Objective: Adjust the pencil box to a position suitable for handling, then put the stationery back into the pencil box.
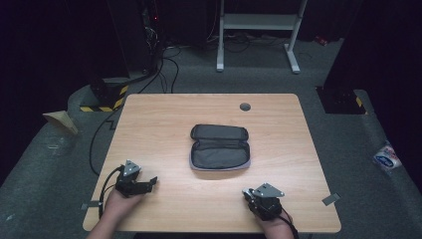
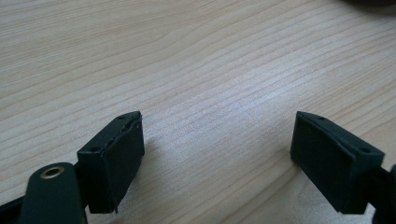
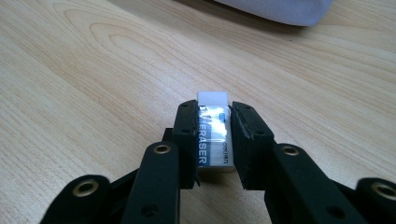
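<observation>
The right gripper (image 3: 214, 140) is pinching a white eraser (image 3: 214, 135) between its two black pads. The eraser wears a blue paper sleeve, and its bare white end pokes out past the pads. The pads press on its two long sides, so it should not slip or twist. It sits low, right at the wooden table (image 1: 164, 124), though I cannot tell if it is touching.

Ahead of this gripper and a bit to the left lies an open grey pencil case (image 1: 219, 147). Its lid is flipped back and its inside faces up, so I think the eraser is meant to go in there. The way from the gripper to the case is bare wood, with lots of room. The near rim of the case is the one edge to lift over.

The left gripper (image 2: 217, 140) has its jaws spread wide with nothing between them. It rests near the front left edge of the table, well apart from the case, so it is out of the way.
</observation>
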The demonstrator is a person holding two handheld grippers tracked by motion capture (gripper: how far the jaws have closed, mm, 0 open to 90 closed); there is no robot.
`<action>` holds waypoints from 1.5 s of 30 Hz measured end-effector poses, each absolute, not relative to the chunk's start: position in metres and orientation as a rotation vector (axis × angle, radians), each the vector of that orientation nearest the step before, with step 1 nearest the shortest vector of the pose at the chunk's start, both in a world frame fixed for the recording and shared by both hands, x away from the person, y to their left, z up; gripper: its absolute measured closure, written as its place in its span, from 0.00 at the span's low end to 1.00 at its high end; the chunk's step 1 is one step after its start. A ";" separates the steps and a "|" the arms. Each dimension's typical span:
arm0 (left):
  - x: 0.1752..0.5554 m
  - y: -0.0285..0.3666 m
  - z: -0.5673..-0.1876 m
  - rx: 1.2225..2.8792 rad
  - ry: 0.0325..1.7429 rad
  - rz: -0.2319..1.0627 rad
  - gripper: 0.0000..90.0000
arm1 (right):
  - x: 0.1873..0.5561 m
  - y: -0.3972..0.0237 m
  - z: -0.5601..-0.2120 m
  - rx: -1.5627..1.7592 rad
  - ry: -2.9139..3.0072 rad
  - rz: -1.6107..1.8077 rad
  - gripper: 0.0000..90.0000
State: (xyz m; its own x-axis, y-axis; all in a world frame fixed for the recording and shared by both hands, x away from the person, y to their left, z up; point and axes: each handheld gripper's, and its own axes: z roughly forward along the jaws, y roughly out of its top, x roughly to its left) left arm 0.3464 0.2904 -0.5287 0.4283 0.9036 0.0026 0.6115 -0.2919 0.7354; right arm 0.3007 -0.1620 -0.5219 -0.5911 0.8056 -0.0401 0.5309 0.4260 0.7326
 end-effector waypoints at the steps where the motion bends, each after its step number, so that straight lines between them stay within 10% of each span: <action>1: 0.346 0.290 -0.529 2.015 1.275 0.561 0.20 | 0.301 -0.162 -0.522 1.140 2.299 0.976 0.80; 45: 0.344 0.290 -0.529 2.012 1.267 0.565 0.20 | 0.310 -0.169 -0.506 1.165 2.145 1.096 0.80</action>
State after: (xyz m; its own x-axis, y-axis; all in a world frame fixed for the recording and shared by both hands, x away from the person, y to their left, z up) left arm 0.3441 0.2901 -0.5294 0.4310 0.9023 0.0027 0.6052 -0.2914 0.7408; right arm 0.3105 -0.1694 -0.5058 -0.5340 0.8452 -0.0225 0.4770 0.3232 0.8174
